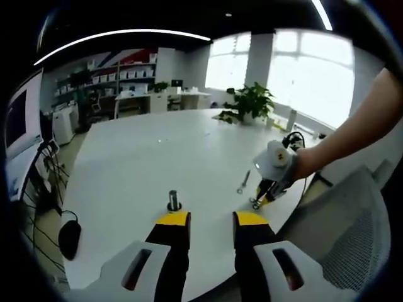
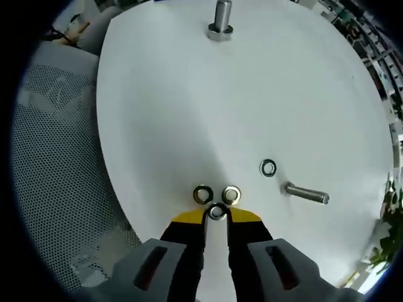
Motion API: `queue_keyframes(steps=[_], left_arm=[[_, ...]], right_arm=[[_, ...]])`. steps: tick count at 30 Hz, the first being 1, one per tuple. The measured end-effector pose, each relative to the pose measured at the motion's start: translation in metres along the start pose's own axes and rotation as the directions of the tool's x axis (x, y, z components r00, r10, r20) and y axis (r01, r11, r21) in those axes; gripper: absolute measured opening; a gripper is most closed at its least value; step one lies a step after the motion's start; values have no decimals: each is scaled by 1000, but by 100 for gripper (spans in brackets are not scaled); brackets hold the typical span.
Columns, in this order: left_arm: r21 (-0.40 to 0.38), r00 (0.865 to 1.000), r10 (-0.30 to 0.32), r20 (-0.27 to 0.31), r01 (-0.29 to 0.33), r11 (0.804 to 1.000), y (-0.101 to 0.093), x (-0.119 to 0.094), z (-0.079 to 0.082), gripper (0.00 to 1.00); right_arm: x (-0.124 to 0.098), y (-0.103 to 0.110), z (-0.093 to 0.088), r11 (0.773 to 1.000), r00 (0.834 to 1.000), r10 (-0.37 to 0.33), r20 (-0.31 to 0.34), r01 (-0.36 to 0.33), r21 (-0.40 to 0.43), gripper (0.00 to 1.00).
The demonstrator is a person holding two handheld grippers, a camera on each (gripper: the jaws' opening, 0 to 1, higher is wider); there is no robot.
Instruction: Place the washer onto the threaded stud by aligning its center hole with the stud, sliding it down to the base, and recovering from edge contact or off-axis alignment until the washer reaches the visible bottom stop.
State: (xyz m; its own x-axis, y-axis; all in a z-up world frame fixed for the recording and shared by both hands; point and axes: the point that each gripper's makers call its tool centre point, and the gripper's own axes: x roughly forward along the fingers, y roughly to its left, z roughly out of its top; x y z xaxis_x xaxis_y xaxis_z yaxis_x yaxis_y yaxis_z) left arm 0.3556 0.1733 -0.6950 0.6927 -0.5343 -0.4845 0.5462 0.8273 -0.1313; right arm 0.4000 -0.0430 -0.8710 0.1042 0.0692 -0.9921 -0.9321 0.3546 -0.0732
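While the right gripper (image 2: 216,214) at the bottom of its view pinches a washer (image 2: 216,212) between nearly shut jaws, two more washers (image 2: 203,194) lie just above, a fourth (image 2: 268,168) sits beside a loose bolt (image 2: 306,193), and the threaded stud (image 2: 221,21) stands top centre. The left gripper (image 1: 211,219) (jaws apart, empty) faces that stud (image 1: 174,201) on the white desk (image 1: 151,157), with a potted plant (image 1: 249,102) beyond.
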Motion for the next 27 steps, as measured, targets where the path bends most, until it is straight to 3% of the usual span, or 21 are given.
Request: queue_keyframes(steps=[6, 14, 27], left_arm=[[-1, 1000, -3, -1, 3, 1000, 0, 0, 0, 25], [-5, 1000, -2, 0, 2, 1000, 1, 1, 0, 25], [-7, 1000, 0, -5, 0, 1000, 1, 0, -1, 25]], right_arm=[[0, 0, 0, 1000, 999, 3, -34, -3, -16, 15], [0, -1, 0, 1000, 1000, -7, -19, 7, -18, 14], [-11, -13, -12, 990, 999, -26, 48, 20, 140, 13]])
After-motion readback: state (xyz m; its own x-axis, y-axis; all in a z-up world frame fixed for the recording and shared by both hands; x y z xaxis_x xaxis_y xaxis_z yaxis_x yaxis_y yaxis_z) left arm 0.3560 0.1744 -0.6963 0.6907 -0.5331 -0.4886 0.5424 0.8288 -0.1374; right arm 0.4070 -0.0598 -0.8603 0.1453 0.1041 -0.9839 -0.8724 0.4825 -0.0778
